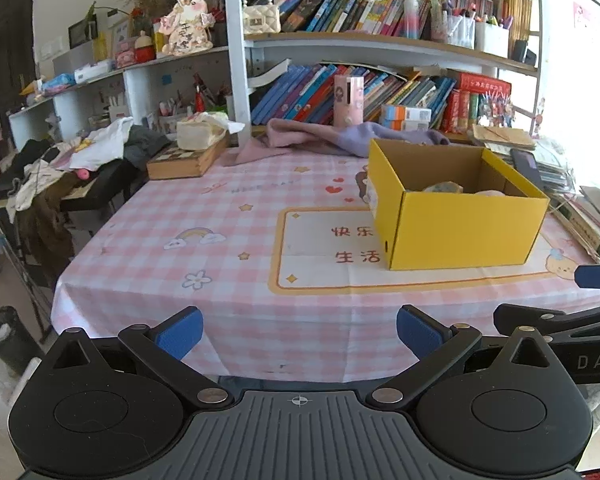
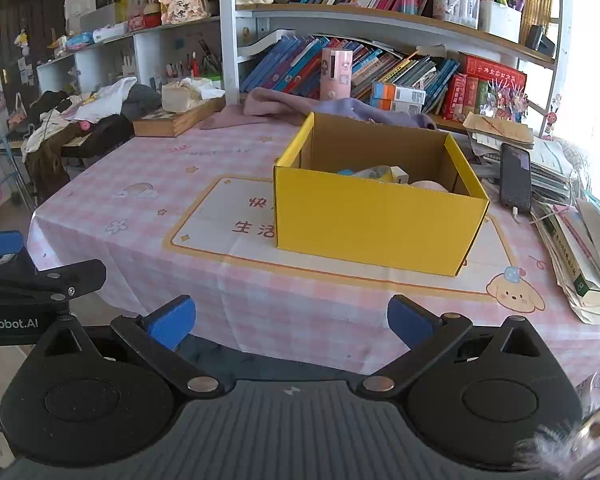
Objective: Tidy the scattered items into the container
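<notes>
An open yellow cardboard box (image 1: 464, 232) stands on the pink checked tablecloth (image 1: 220, 220); it also shows in the right wrist view (image 2: 376, 224). Several small items lie inside it (image 2: 384, 176), partly hidden by its walls. My left gripper (image 1: 299, 332) is open and empty, held back at the table's near edge, left of the box. My right gripper (image 2: 291, 322) is open and empty, also at the near edge, in front of the box. Each gripper shows at the edge of the other's view.
A pink and purple cloth (image 1: 332, 136) lies behind the box. A wooden box with a tissue pack (image 1: 188, 156) sits at the back left. A phone (image 2: 514, 178) and stacks of books and papers (image 2: 580, 248) lie at the right. Bookshelves stand behind.
</notes>
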The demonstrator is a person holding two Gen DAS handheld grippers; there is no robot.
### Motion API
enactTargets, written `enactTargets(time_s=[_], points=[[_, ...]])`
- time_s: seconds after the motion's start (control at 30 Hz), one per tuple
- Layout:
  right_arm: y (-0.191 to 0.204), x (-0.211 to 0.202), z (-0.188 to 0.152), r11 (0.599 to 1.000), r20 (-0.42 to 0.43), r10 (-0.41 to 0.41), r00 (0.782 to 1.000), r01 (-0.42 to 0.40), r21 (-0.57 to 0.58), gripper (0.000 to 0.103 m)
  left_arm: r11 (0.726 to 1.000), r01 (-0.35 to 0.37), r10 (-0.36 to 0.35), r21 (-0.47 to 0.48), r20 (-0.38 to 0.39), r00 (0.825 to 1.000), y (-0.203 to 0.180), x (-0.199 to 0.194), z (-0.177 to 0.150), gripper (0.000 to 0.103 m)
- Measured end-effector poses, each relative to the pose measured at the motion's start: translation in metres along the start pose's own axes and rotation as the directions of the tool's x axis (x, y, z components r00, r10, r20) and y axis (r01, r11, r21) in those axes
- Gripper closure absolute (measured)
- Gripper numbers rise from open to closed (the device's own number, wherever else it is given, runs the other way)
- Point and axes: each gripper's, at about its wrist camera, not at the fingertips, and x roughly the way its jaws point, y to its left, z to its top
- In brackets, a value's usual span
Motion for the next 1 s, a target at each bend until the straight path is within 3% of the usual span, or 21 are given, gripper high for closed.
enactTargets(time_s=[1.0], points=[[-0.0056,0.0024,0.0015,1.0,-0.015,-0.014,1.0,0.014,0.026,0.0,1.0,0.028,-0.027,0.004,-0.039,0.999,-0.0051,0.009,0.002,0.0]])
